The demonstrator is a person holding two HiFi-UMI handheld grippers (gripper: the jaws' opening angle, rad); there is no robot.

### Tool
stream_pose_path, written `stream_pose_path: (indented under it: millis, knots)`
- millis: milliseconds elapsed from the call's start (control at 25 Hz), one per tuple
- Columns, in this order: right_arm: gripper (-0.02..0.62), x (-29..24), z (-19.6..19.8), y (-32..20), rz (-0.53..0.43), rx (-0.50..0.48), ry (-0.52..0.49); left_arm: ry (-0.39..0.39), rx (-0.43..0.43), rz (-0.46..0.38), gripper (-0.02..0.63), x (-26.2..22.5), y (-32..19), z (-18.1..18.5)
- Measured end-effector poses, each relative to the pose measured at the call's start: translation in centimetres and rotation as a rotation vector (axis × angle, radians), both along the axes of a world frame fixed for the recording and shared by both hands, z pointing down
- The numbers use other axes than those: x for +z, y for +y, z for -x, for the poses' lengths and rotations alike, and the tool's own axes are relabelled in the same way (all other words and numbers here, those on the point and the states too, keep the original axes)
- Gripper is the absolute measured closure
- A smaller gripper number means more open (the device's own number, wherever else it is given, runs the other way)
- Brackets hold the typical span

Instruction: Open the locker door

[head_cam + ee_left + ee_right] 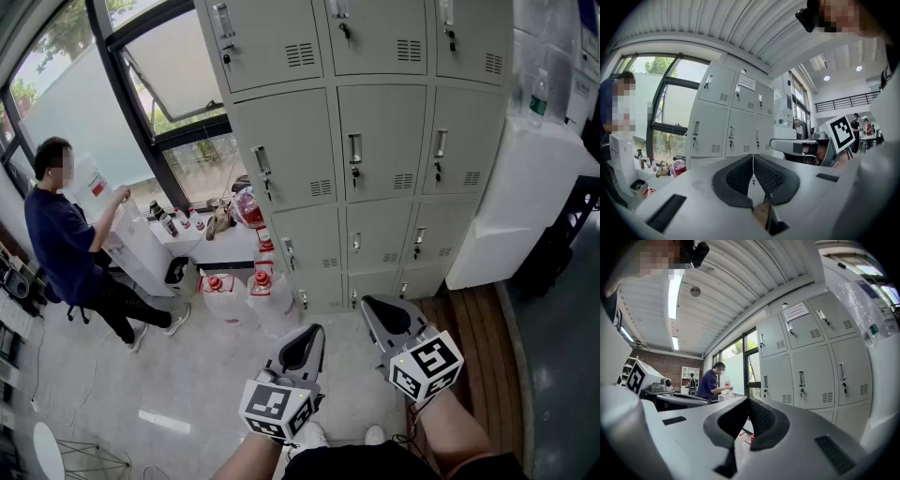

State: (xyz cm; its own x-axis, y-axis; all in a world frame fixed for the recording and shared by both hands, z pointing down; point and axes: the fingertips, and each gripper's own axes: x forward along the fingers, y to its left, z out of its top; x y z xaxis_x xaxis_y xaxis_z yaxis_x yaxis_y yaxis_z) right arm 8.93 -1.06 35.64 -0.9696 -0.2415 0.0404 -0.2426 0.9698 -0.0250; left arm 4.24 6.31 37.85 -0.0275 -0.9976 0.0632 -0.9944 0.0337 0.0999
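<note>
A bank of grey lockers (375, 141) stands ahead of me, every door closed, each with a vertical handle (355, 150) and a key below it. Both grippers hang low in front of me, well short of the lockers and touching nothing. My left gripper (305, 336) is shut and empty; in the left gripper view its pads (743, 174) meet, with the lockers (729, 126) beyond. My right gripper (380, 305) is also shut and empty; its pads (759, 416) press together in the right gripper view, with the lockers (806, 376) off to the right.
A person in dark blue (66, 248) stands at the left by a white box near the window. Large water bottles with red caps (258, 286) sit on the floor beside the lockers' left end. A white cabinet (525, 197) flanks the right.
</note>
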Motion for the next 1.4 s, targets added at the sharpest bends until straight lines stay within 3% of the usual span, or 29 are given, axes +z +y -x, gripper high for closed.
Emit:
stream_pose_path:
  millis: [760, 1400]
  knots:
    - [0.541, 0.3, 1.8, -0.3, 0.012, 0.024, -0.009, 0.008, 0.026, 0.010, 0.586, 0.7, -0.4, 2.1]
    - [0.541, 1.2, 7.4, 0.5, 0.033, 0.126, 0.002, 0.025, 0.107, 0.009, 0.586, 1.8, 1.2, 8.3]
